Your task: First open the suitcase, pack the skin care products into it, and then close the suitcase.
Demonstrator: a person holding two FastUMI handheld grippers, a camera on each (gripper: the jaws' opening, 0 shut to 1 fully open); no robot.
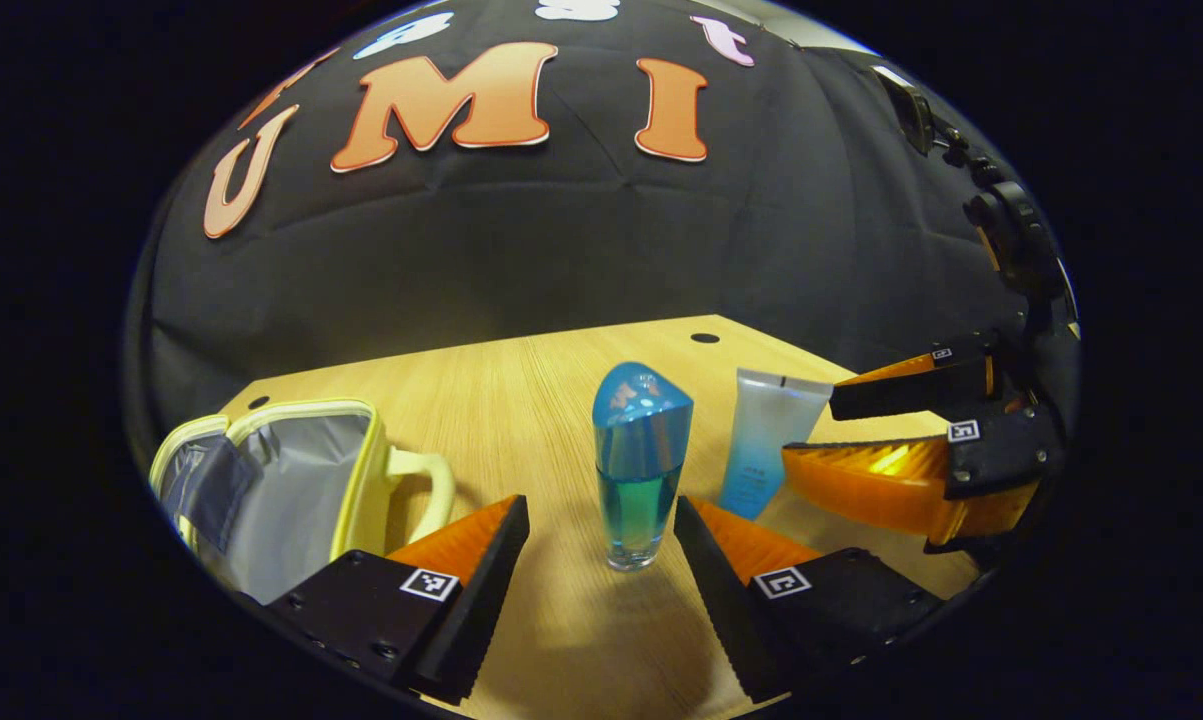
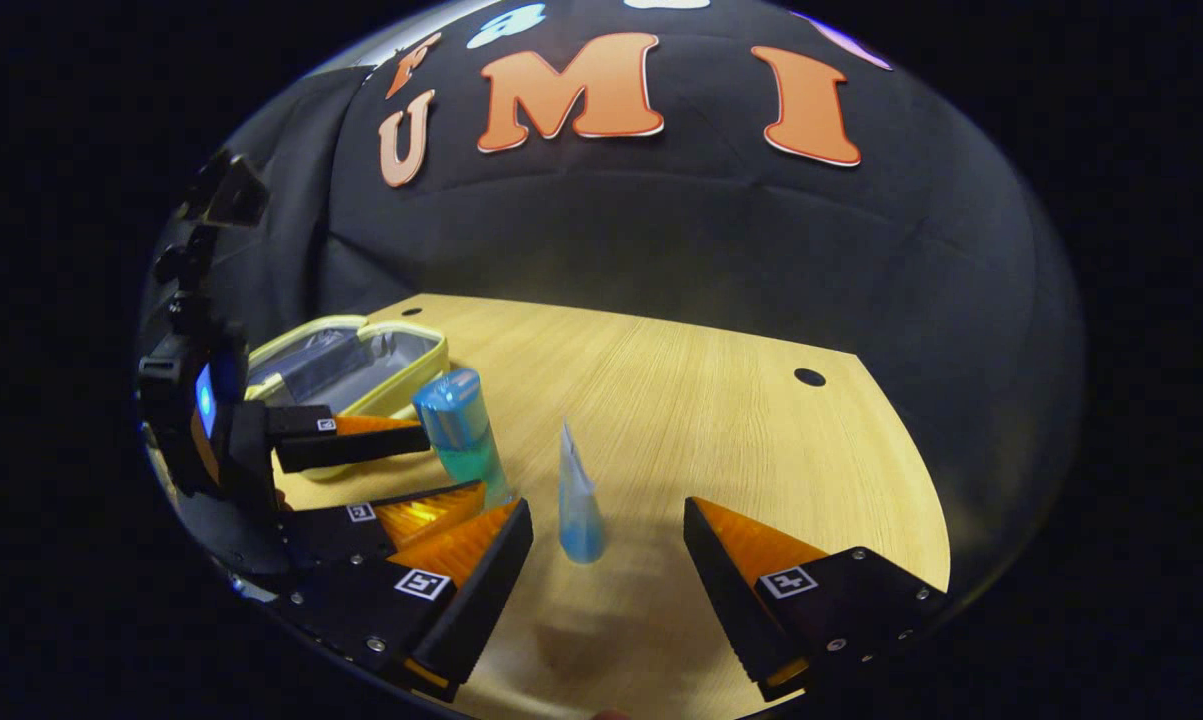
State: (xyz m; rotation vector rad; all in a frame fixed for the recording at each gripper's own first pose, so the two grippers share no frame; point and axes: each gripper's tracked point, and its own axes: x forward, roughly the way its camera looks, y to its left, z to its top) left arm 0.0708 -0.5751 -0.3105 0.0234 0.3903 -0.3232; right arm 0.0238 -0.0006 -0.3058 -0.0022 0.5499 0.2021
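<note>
On the table, both grippers' fingers stand apart: left gripper flanks the bottle, right gripper the tube (untouched).

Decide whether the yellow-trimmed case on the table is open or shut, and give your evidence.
Open. In the left gripper view the case has its lid swung back, exposing the grey lining; nothing shows in the visible part of it.

Both views are dim at the rim and warmly lit on the wooden table, which bows with fisheye curving. Ahead of the fingers, glare glints on the blue bottle; the tube blurs slightly, soft shadows beneath
</note>
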